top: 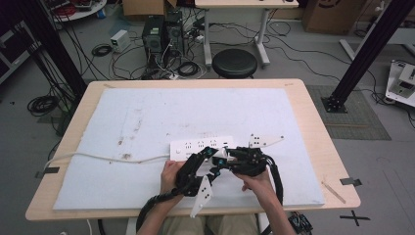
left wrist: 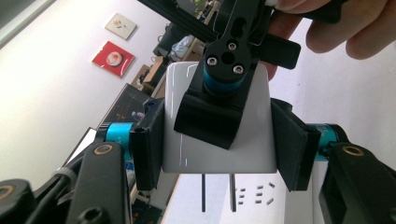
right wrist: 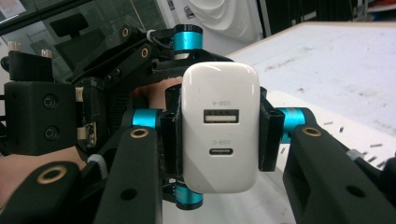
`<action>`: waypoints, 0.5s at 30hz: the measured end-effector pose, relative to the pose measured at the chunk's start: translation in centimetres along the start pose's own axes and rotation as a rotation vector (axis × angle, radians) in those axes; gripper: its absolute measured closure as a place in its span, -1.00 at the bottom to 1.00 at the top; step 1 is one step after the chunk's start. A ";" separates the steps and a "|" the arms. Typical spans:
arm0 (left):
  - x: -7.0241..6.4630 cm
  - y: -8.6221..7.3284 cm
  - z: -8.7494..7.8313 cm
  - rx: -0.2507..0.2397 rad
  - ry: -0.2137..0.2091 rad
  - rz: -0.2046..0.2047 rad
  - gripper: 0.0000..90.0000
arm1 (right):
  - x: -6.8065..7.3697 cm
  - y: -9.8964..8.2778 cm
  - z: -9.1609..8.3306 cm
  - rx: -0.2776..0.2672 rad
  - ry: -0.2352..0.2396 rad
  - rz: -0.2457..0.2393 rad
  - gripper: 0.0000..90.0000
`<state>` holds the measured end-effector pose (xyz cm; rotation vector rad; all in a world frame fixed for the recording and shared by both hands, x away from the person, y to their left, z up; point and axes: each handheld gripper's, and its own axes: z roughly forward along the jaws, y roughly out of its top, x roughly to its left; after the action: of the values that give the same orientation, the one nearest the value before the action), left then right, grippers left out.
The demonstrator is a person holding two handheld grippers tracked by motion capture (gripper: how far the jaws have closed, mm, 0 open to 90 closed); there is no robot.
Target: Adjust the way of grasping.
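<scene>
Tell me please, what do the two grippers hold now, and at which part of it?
Both hold one white charger. The left gripper clamps its two flat sides; the right gripper clamps its narrow edges, beside the ports.

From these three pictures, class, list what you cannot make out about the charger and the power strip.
- Charger in the high view: too small, hidden among both grippers.
- Its prongs in the left gripper view: tips cut off by the bottom edge.
- Its back in the right gripper view: hidden behind its port face.
- Power strip in the high view: near edge hidden by left gripper and right gripper; sockets too small.
</scene>
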<state>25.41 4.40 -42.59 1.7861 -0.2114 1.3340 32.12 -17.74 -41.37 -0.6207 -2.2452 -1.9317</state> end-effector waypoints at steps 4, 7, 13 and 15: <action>0.0 -0.1 0.1 0.003 -0.005 -0.017 -0.06 | -0.1 -0.1 0.0 0.015 0.001 0.030 0.40; 0.0 -0.1 0.1 0.005 -0.011 -0.024 -0.06 | -0.2 -0.1 0.1 0.006 0.003 0.026 0.40; 0.1 -0.1 0.1 0.015 -0.014 -0.042 -0.06 | -0.3 0.0 0.2 0.010 -0.003 0.046 0.40; 0.1 -0.1 0.1 0.018 -0.013 -0.046 -0.06 | -0.3 0.0 0.2 0.011 -0.001 0.045 0.40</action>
<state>25.61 4.42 -42.61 1.8041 -0.1648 1.2960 32.41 -17.59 -41.53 -0.6653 -2.2210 -1.8967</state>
